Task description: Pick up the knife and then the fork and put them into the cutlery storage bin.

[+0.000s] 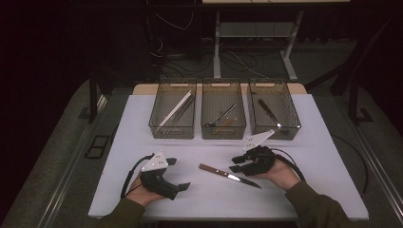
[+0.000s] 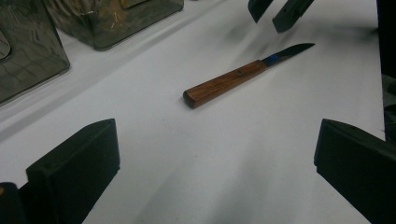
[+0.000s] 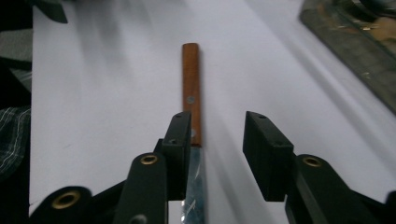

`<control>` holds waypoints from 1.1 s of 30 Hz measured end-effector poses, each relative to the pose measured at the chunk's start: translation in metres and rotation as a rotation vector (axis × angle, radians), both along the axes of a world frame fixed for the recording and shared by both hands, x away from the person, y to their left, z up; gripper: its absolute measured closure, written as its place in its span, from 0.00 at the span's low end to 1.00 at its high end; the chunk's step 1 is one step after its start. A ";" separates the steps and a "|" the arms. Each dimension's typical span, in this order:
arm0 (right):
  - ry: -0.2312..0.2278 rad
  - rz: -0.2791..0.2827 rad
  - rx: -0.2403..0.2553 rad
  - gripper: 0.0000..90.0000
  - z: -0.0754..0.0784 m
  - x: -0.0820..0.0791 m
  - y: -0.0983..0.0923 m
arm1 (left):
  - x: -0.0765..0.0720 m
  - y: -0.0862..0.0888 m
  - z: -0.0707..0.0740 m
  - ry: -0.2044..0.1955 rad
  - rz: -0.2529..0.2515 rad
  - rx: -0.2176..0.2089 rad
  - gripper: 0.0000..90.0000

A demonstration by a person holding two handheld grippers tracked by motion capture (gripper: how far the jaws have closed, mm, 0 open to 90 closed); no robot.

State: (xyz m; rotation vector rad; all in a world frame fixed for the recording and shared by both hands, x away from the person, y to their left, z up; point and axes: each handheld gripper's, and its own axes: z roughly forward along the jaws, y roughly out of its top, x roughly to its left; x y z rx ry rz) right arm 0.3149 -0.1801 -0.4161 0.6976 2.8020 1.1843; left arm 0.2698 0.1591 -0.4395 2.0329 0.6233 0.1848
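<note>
Hovering over the knife [image 3: 192, 93], right gripper [image 3: 215, 140] (jaws apart, nothing pinched) was aligned along its long axis.

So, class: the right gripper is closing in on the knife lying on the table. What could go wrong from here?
1. The right gripper sits over the blade end, and the knife lies under one finger rather than centred in the gap, so closing may pinch the blade edge or push the knife aside.
2. Gripped near the blade, the wooden handle may droop on lifting.
3. The left gripper rests open nearby, and a swinging knife could strike it.
</note>
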 end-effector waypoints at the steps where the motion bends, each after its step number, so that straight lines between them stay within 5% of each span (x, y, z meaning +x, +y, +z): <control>1: 0.001 0.010 -0.010 0.72 -0.001 0.000 0.004 | 0.000 0.000 0.000 0.000 0.000 0.000 0.00; 7: -0.025 0.086 -0.087 0.77 -0.011 0.000 0.022 | 0.000 0.000 0.000 0.001 0.000 0.000 0.00; 22: -0.029 0.125 -0.201 0.81 -0.020 0.001 0.042 | 0.000 -0.001 0.000 0.004 0.000 -0.001 0.00; 33: 0.032 0.195 -0.462 0.81 -0.006 0.012 0.073 | 0.000 -0.002 -0.001 0.006 -0.002 -0.004 0.00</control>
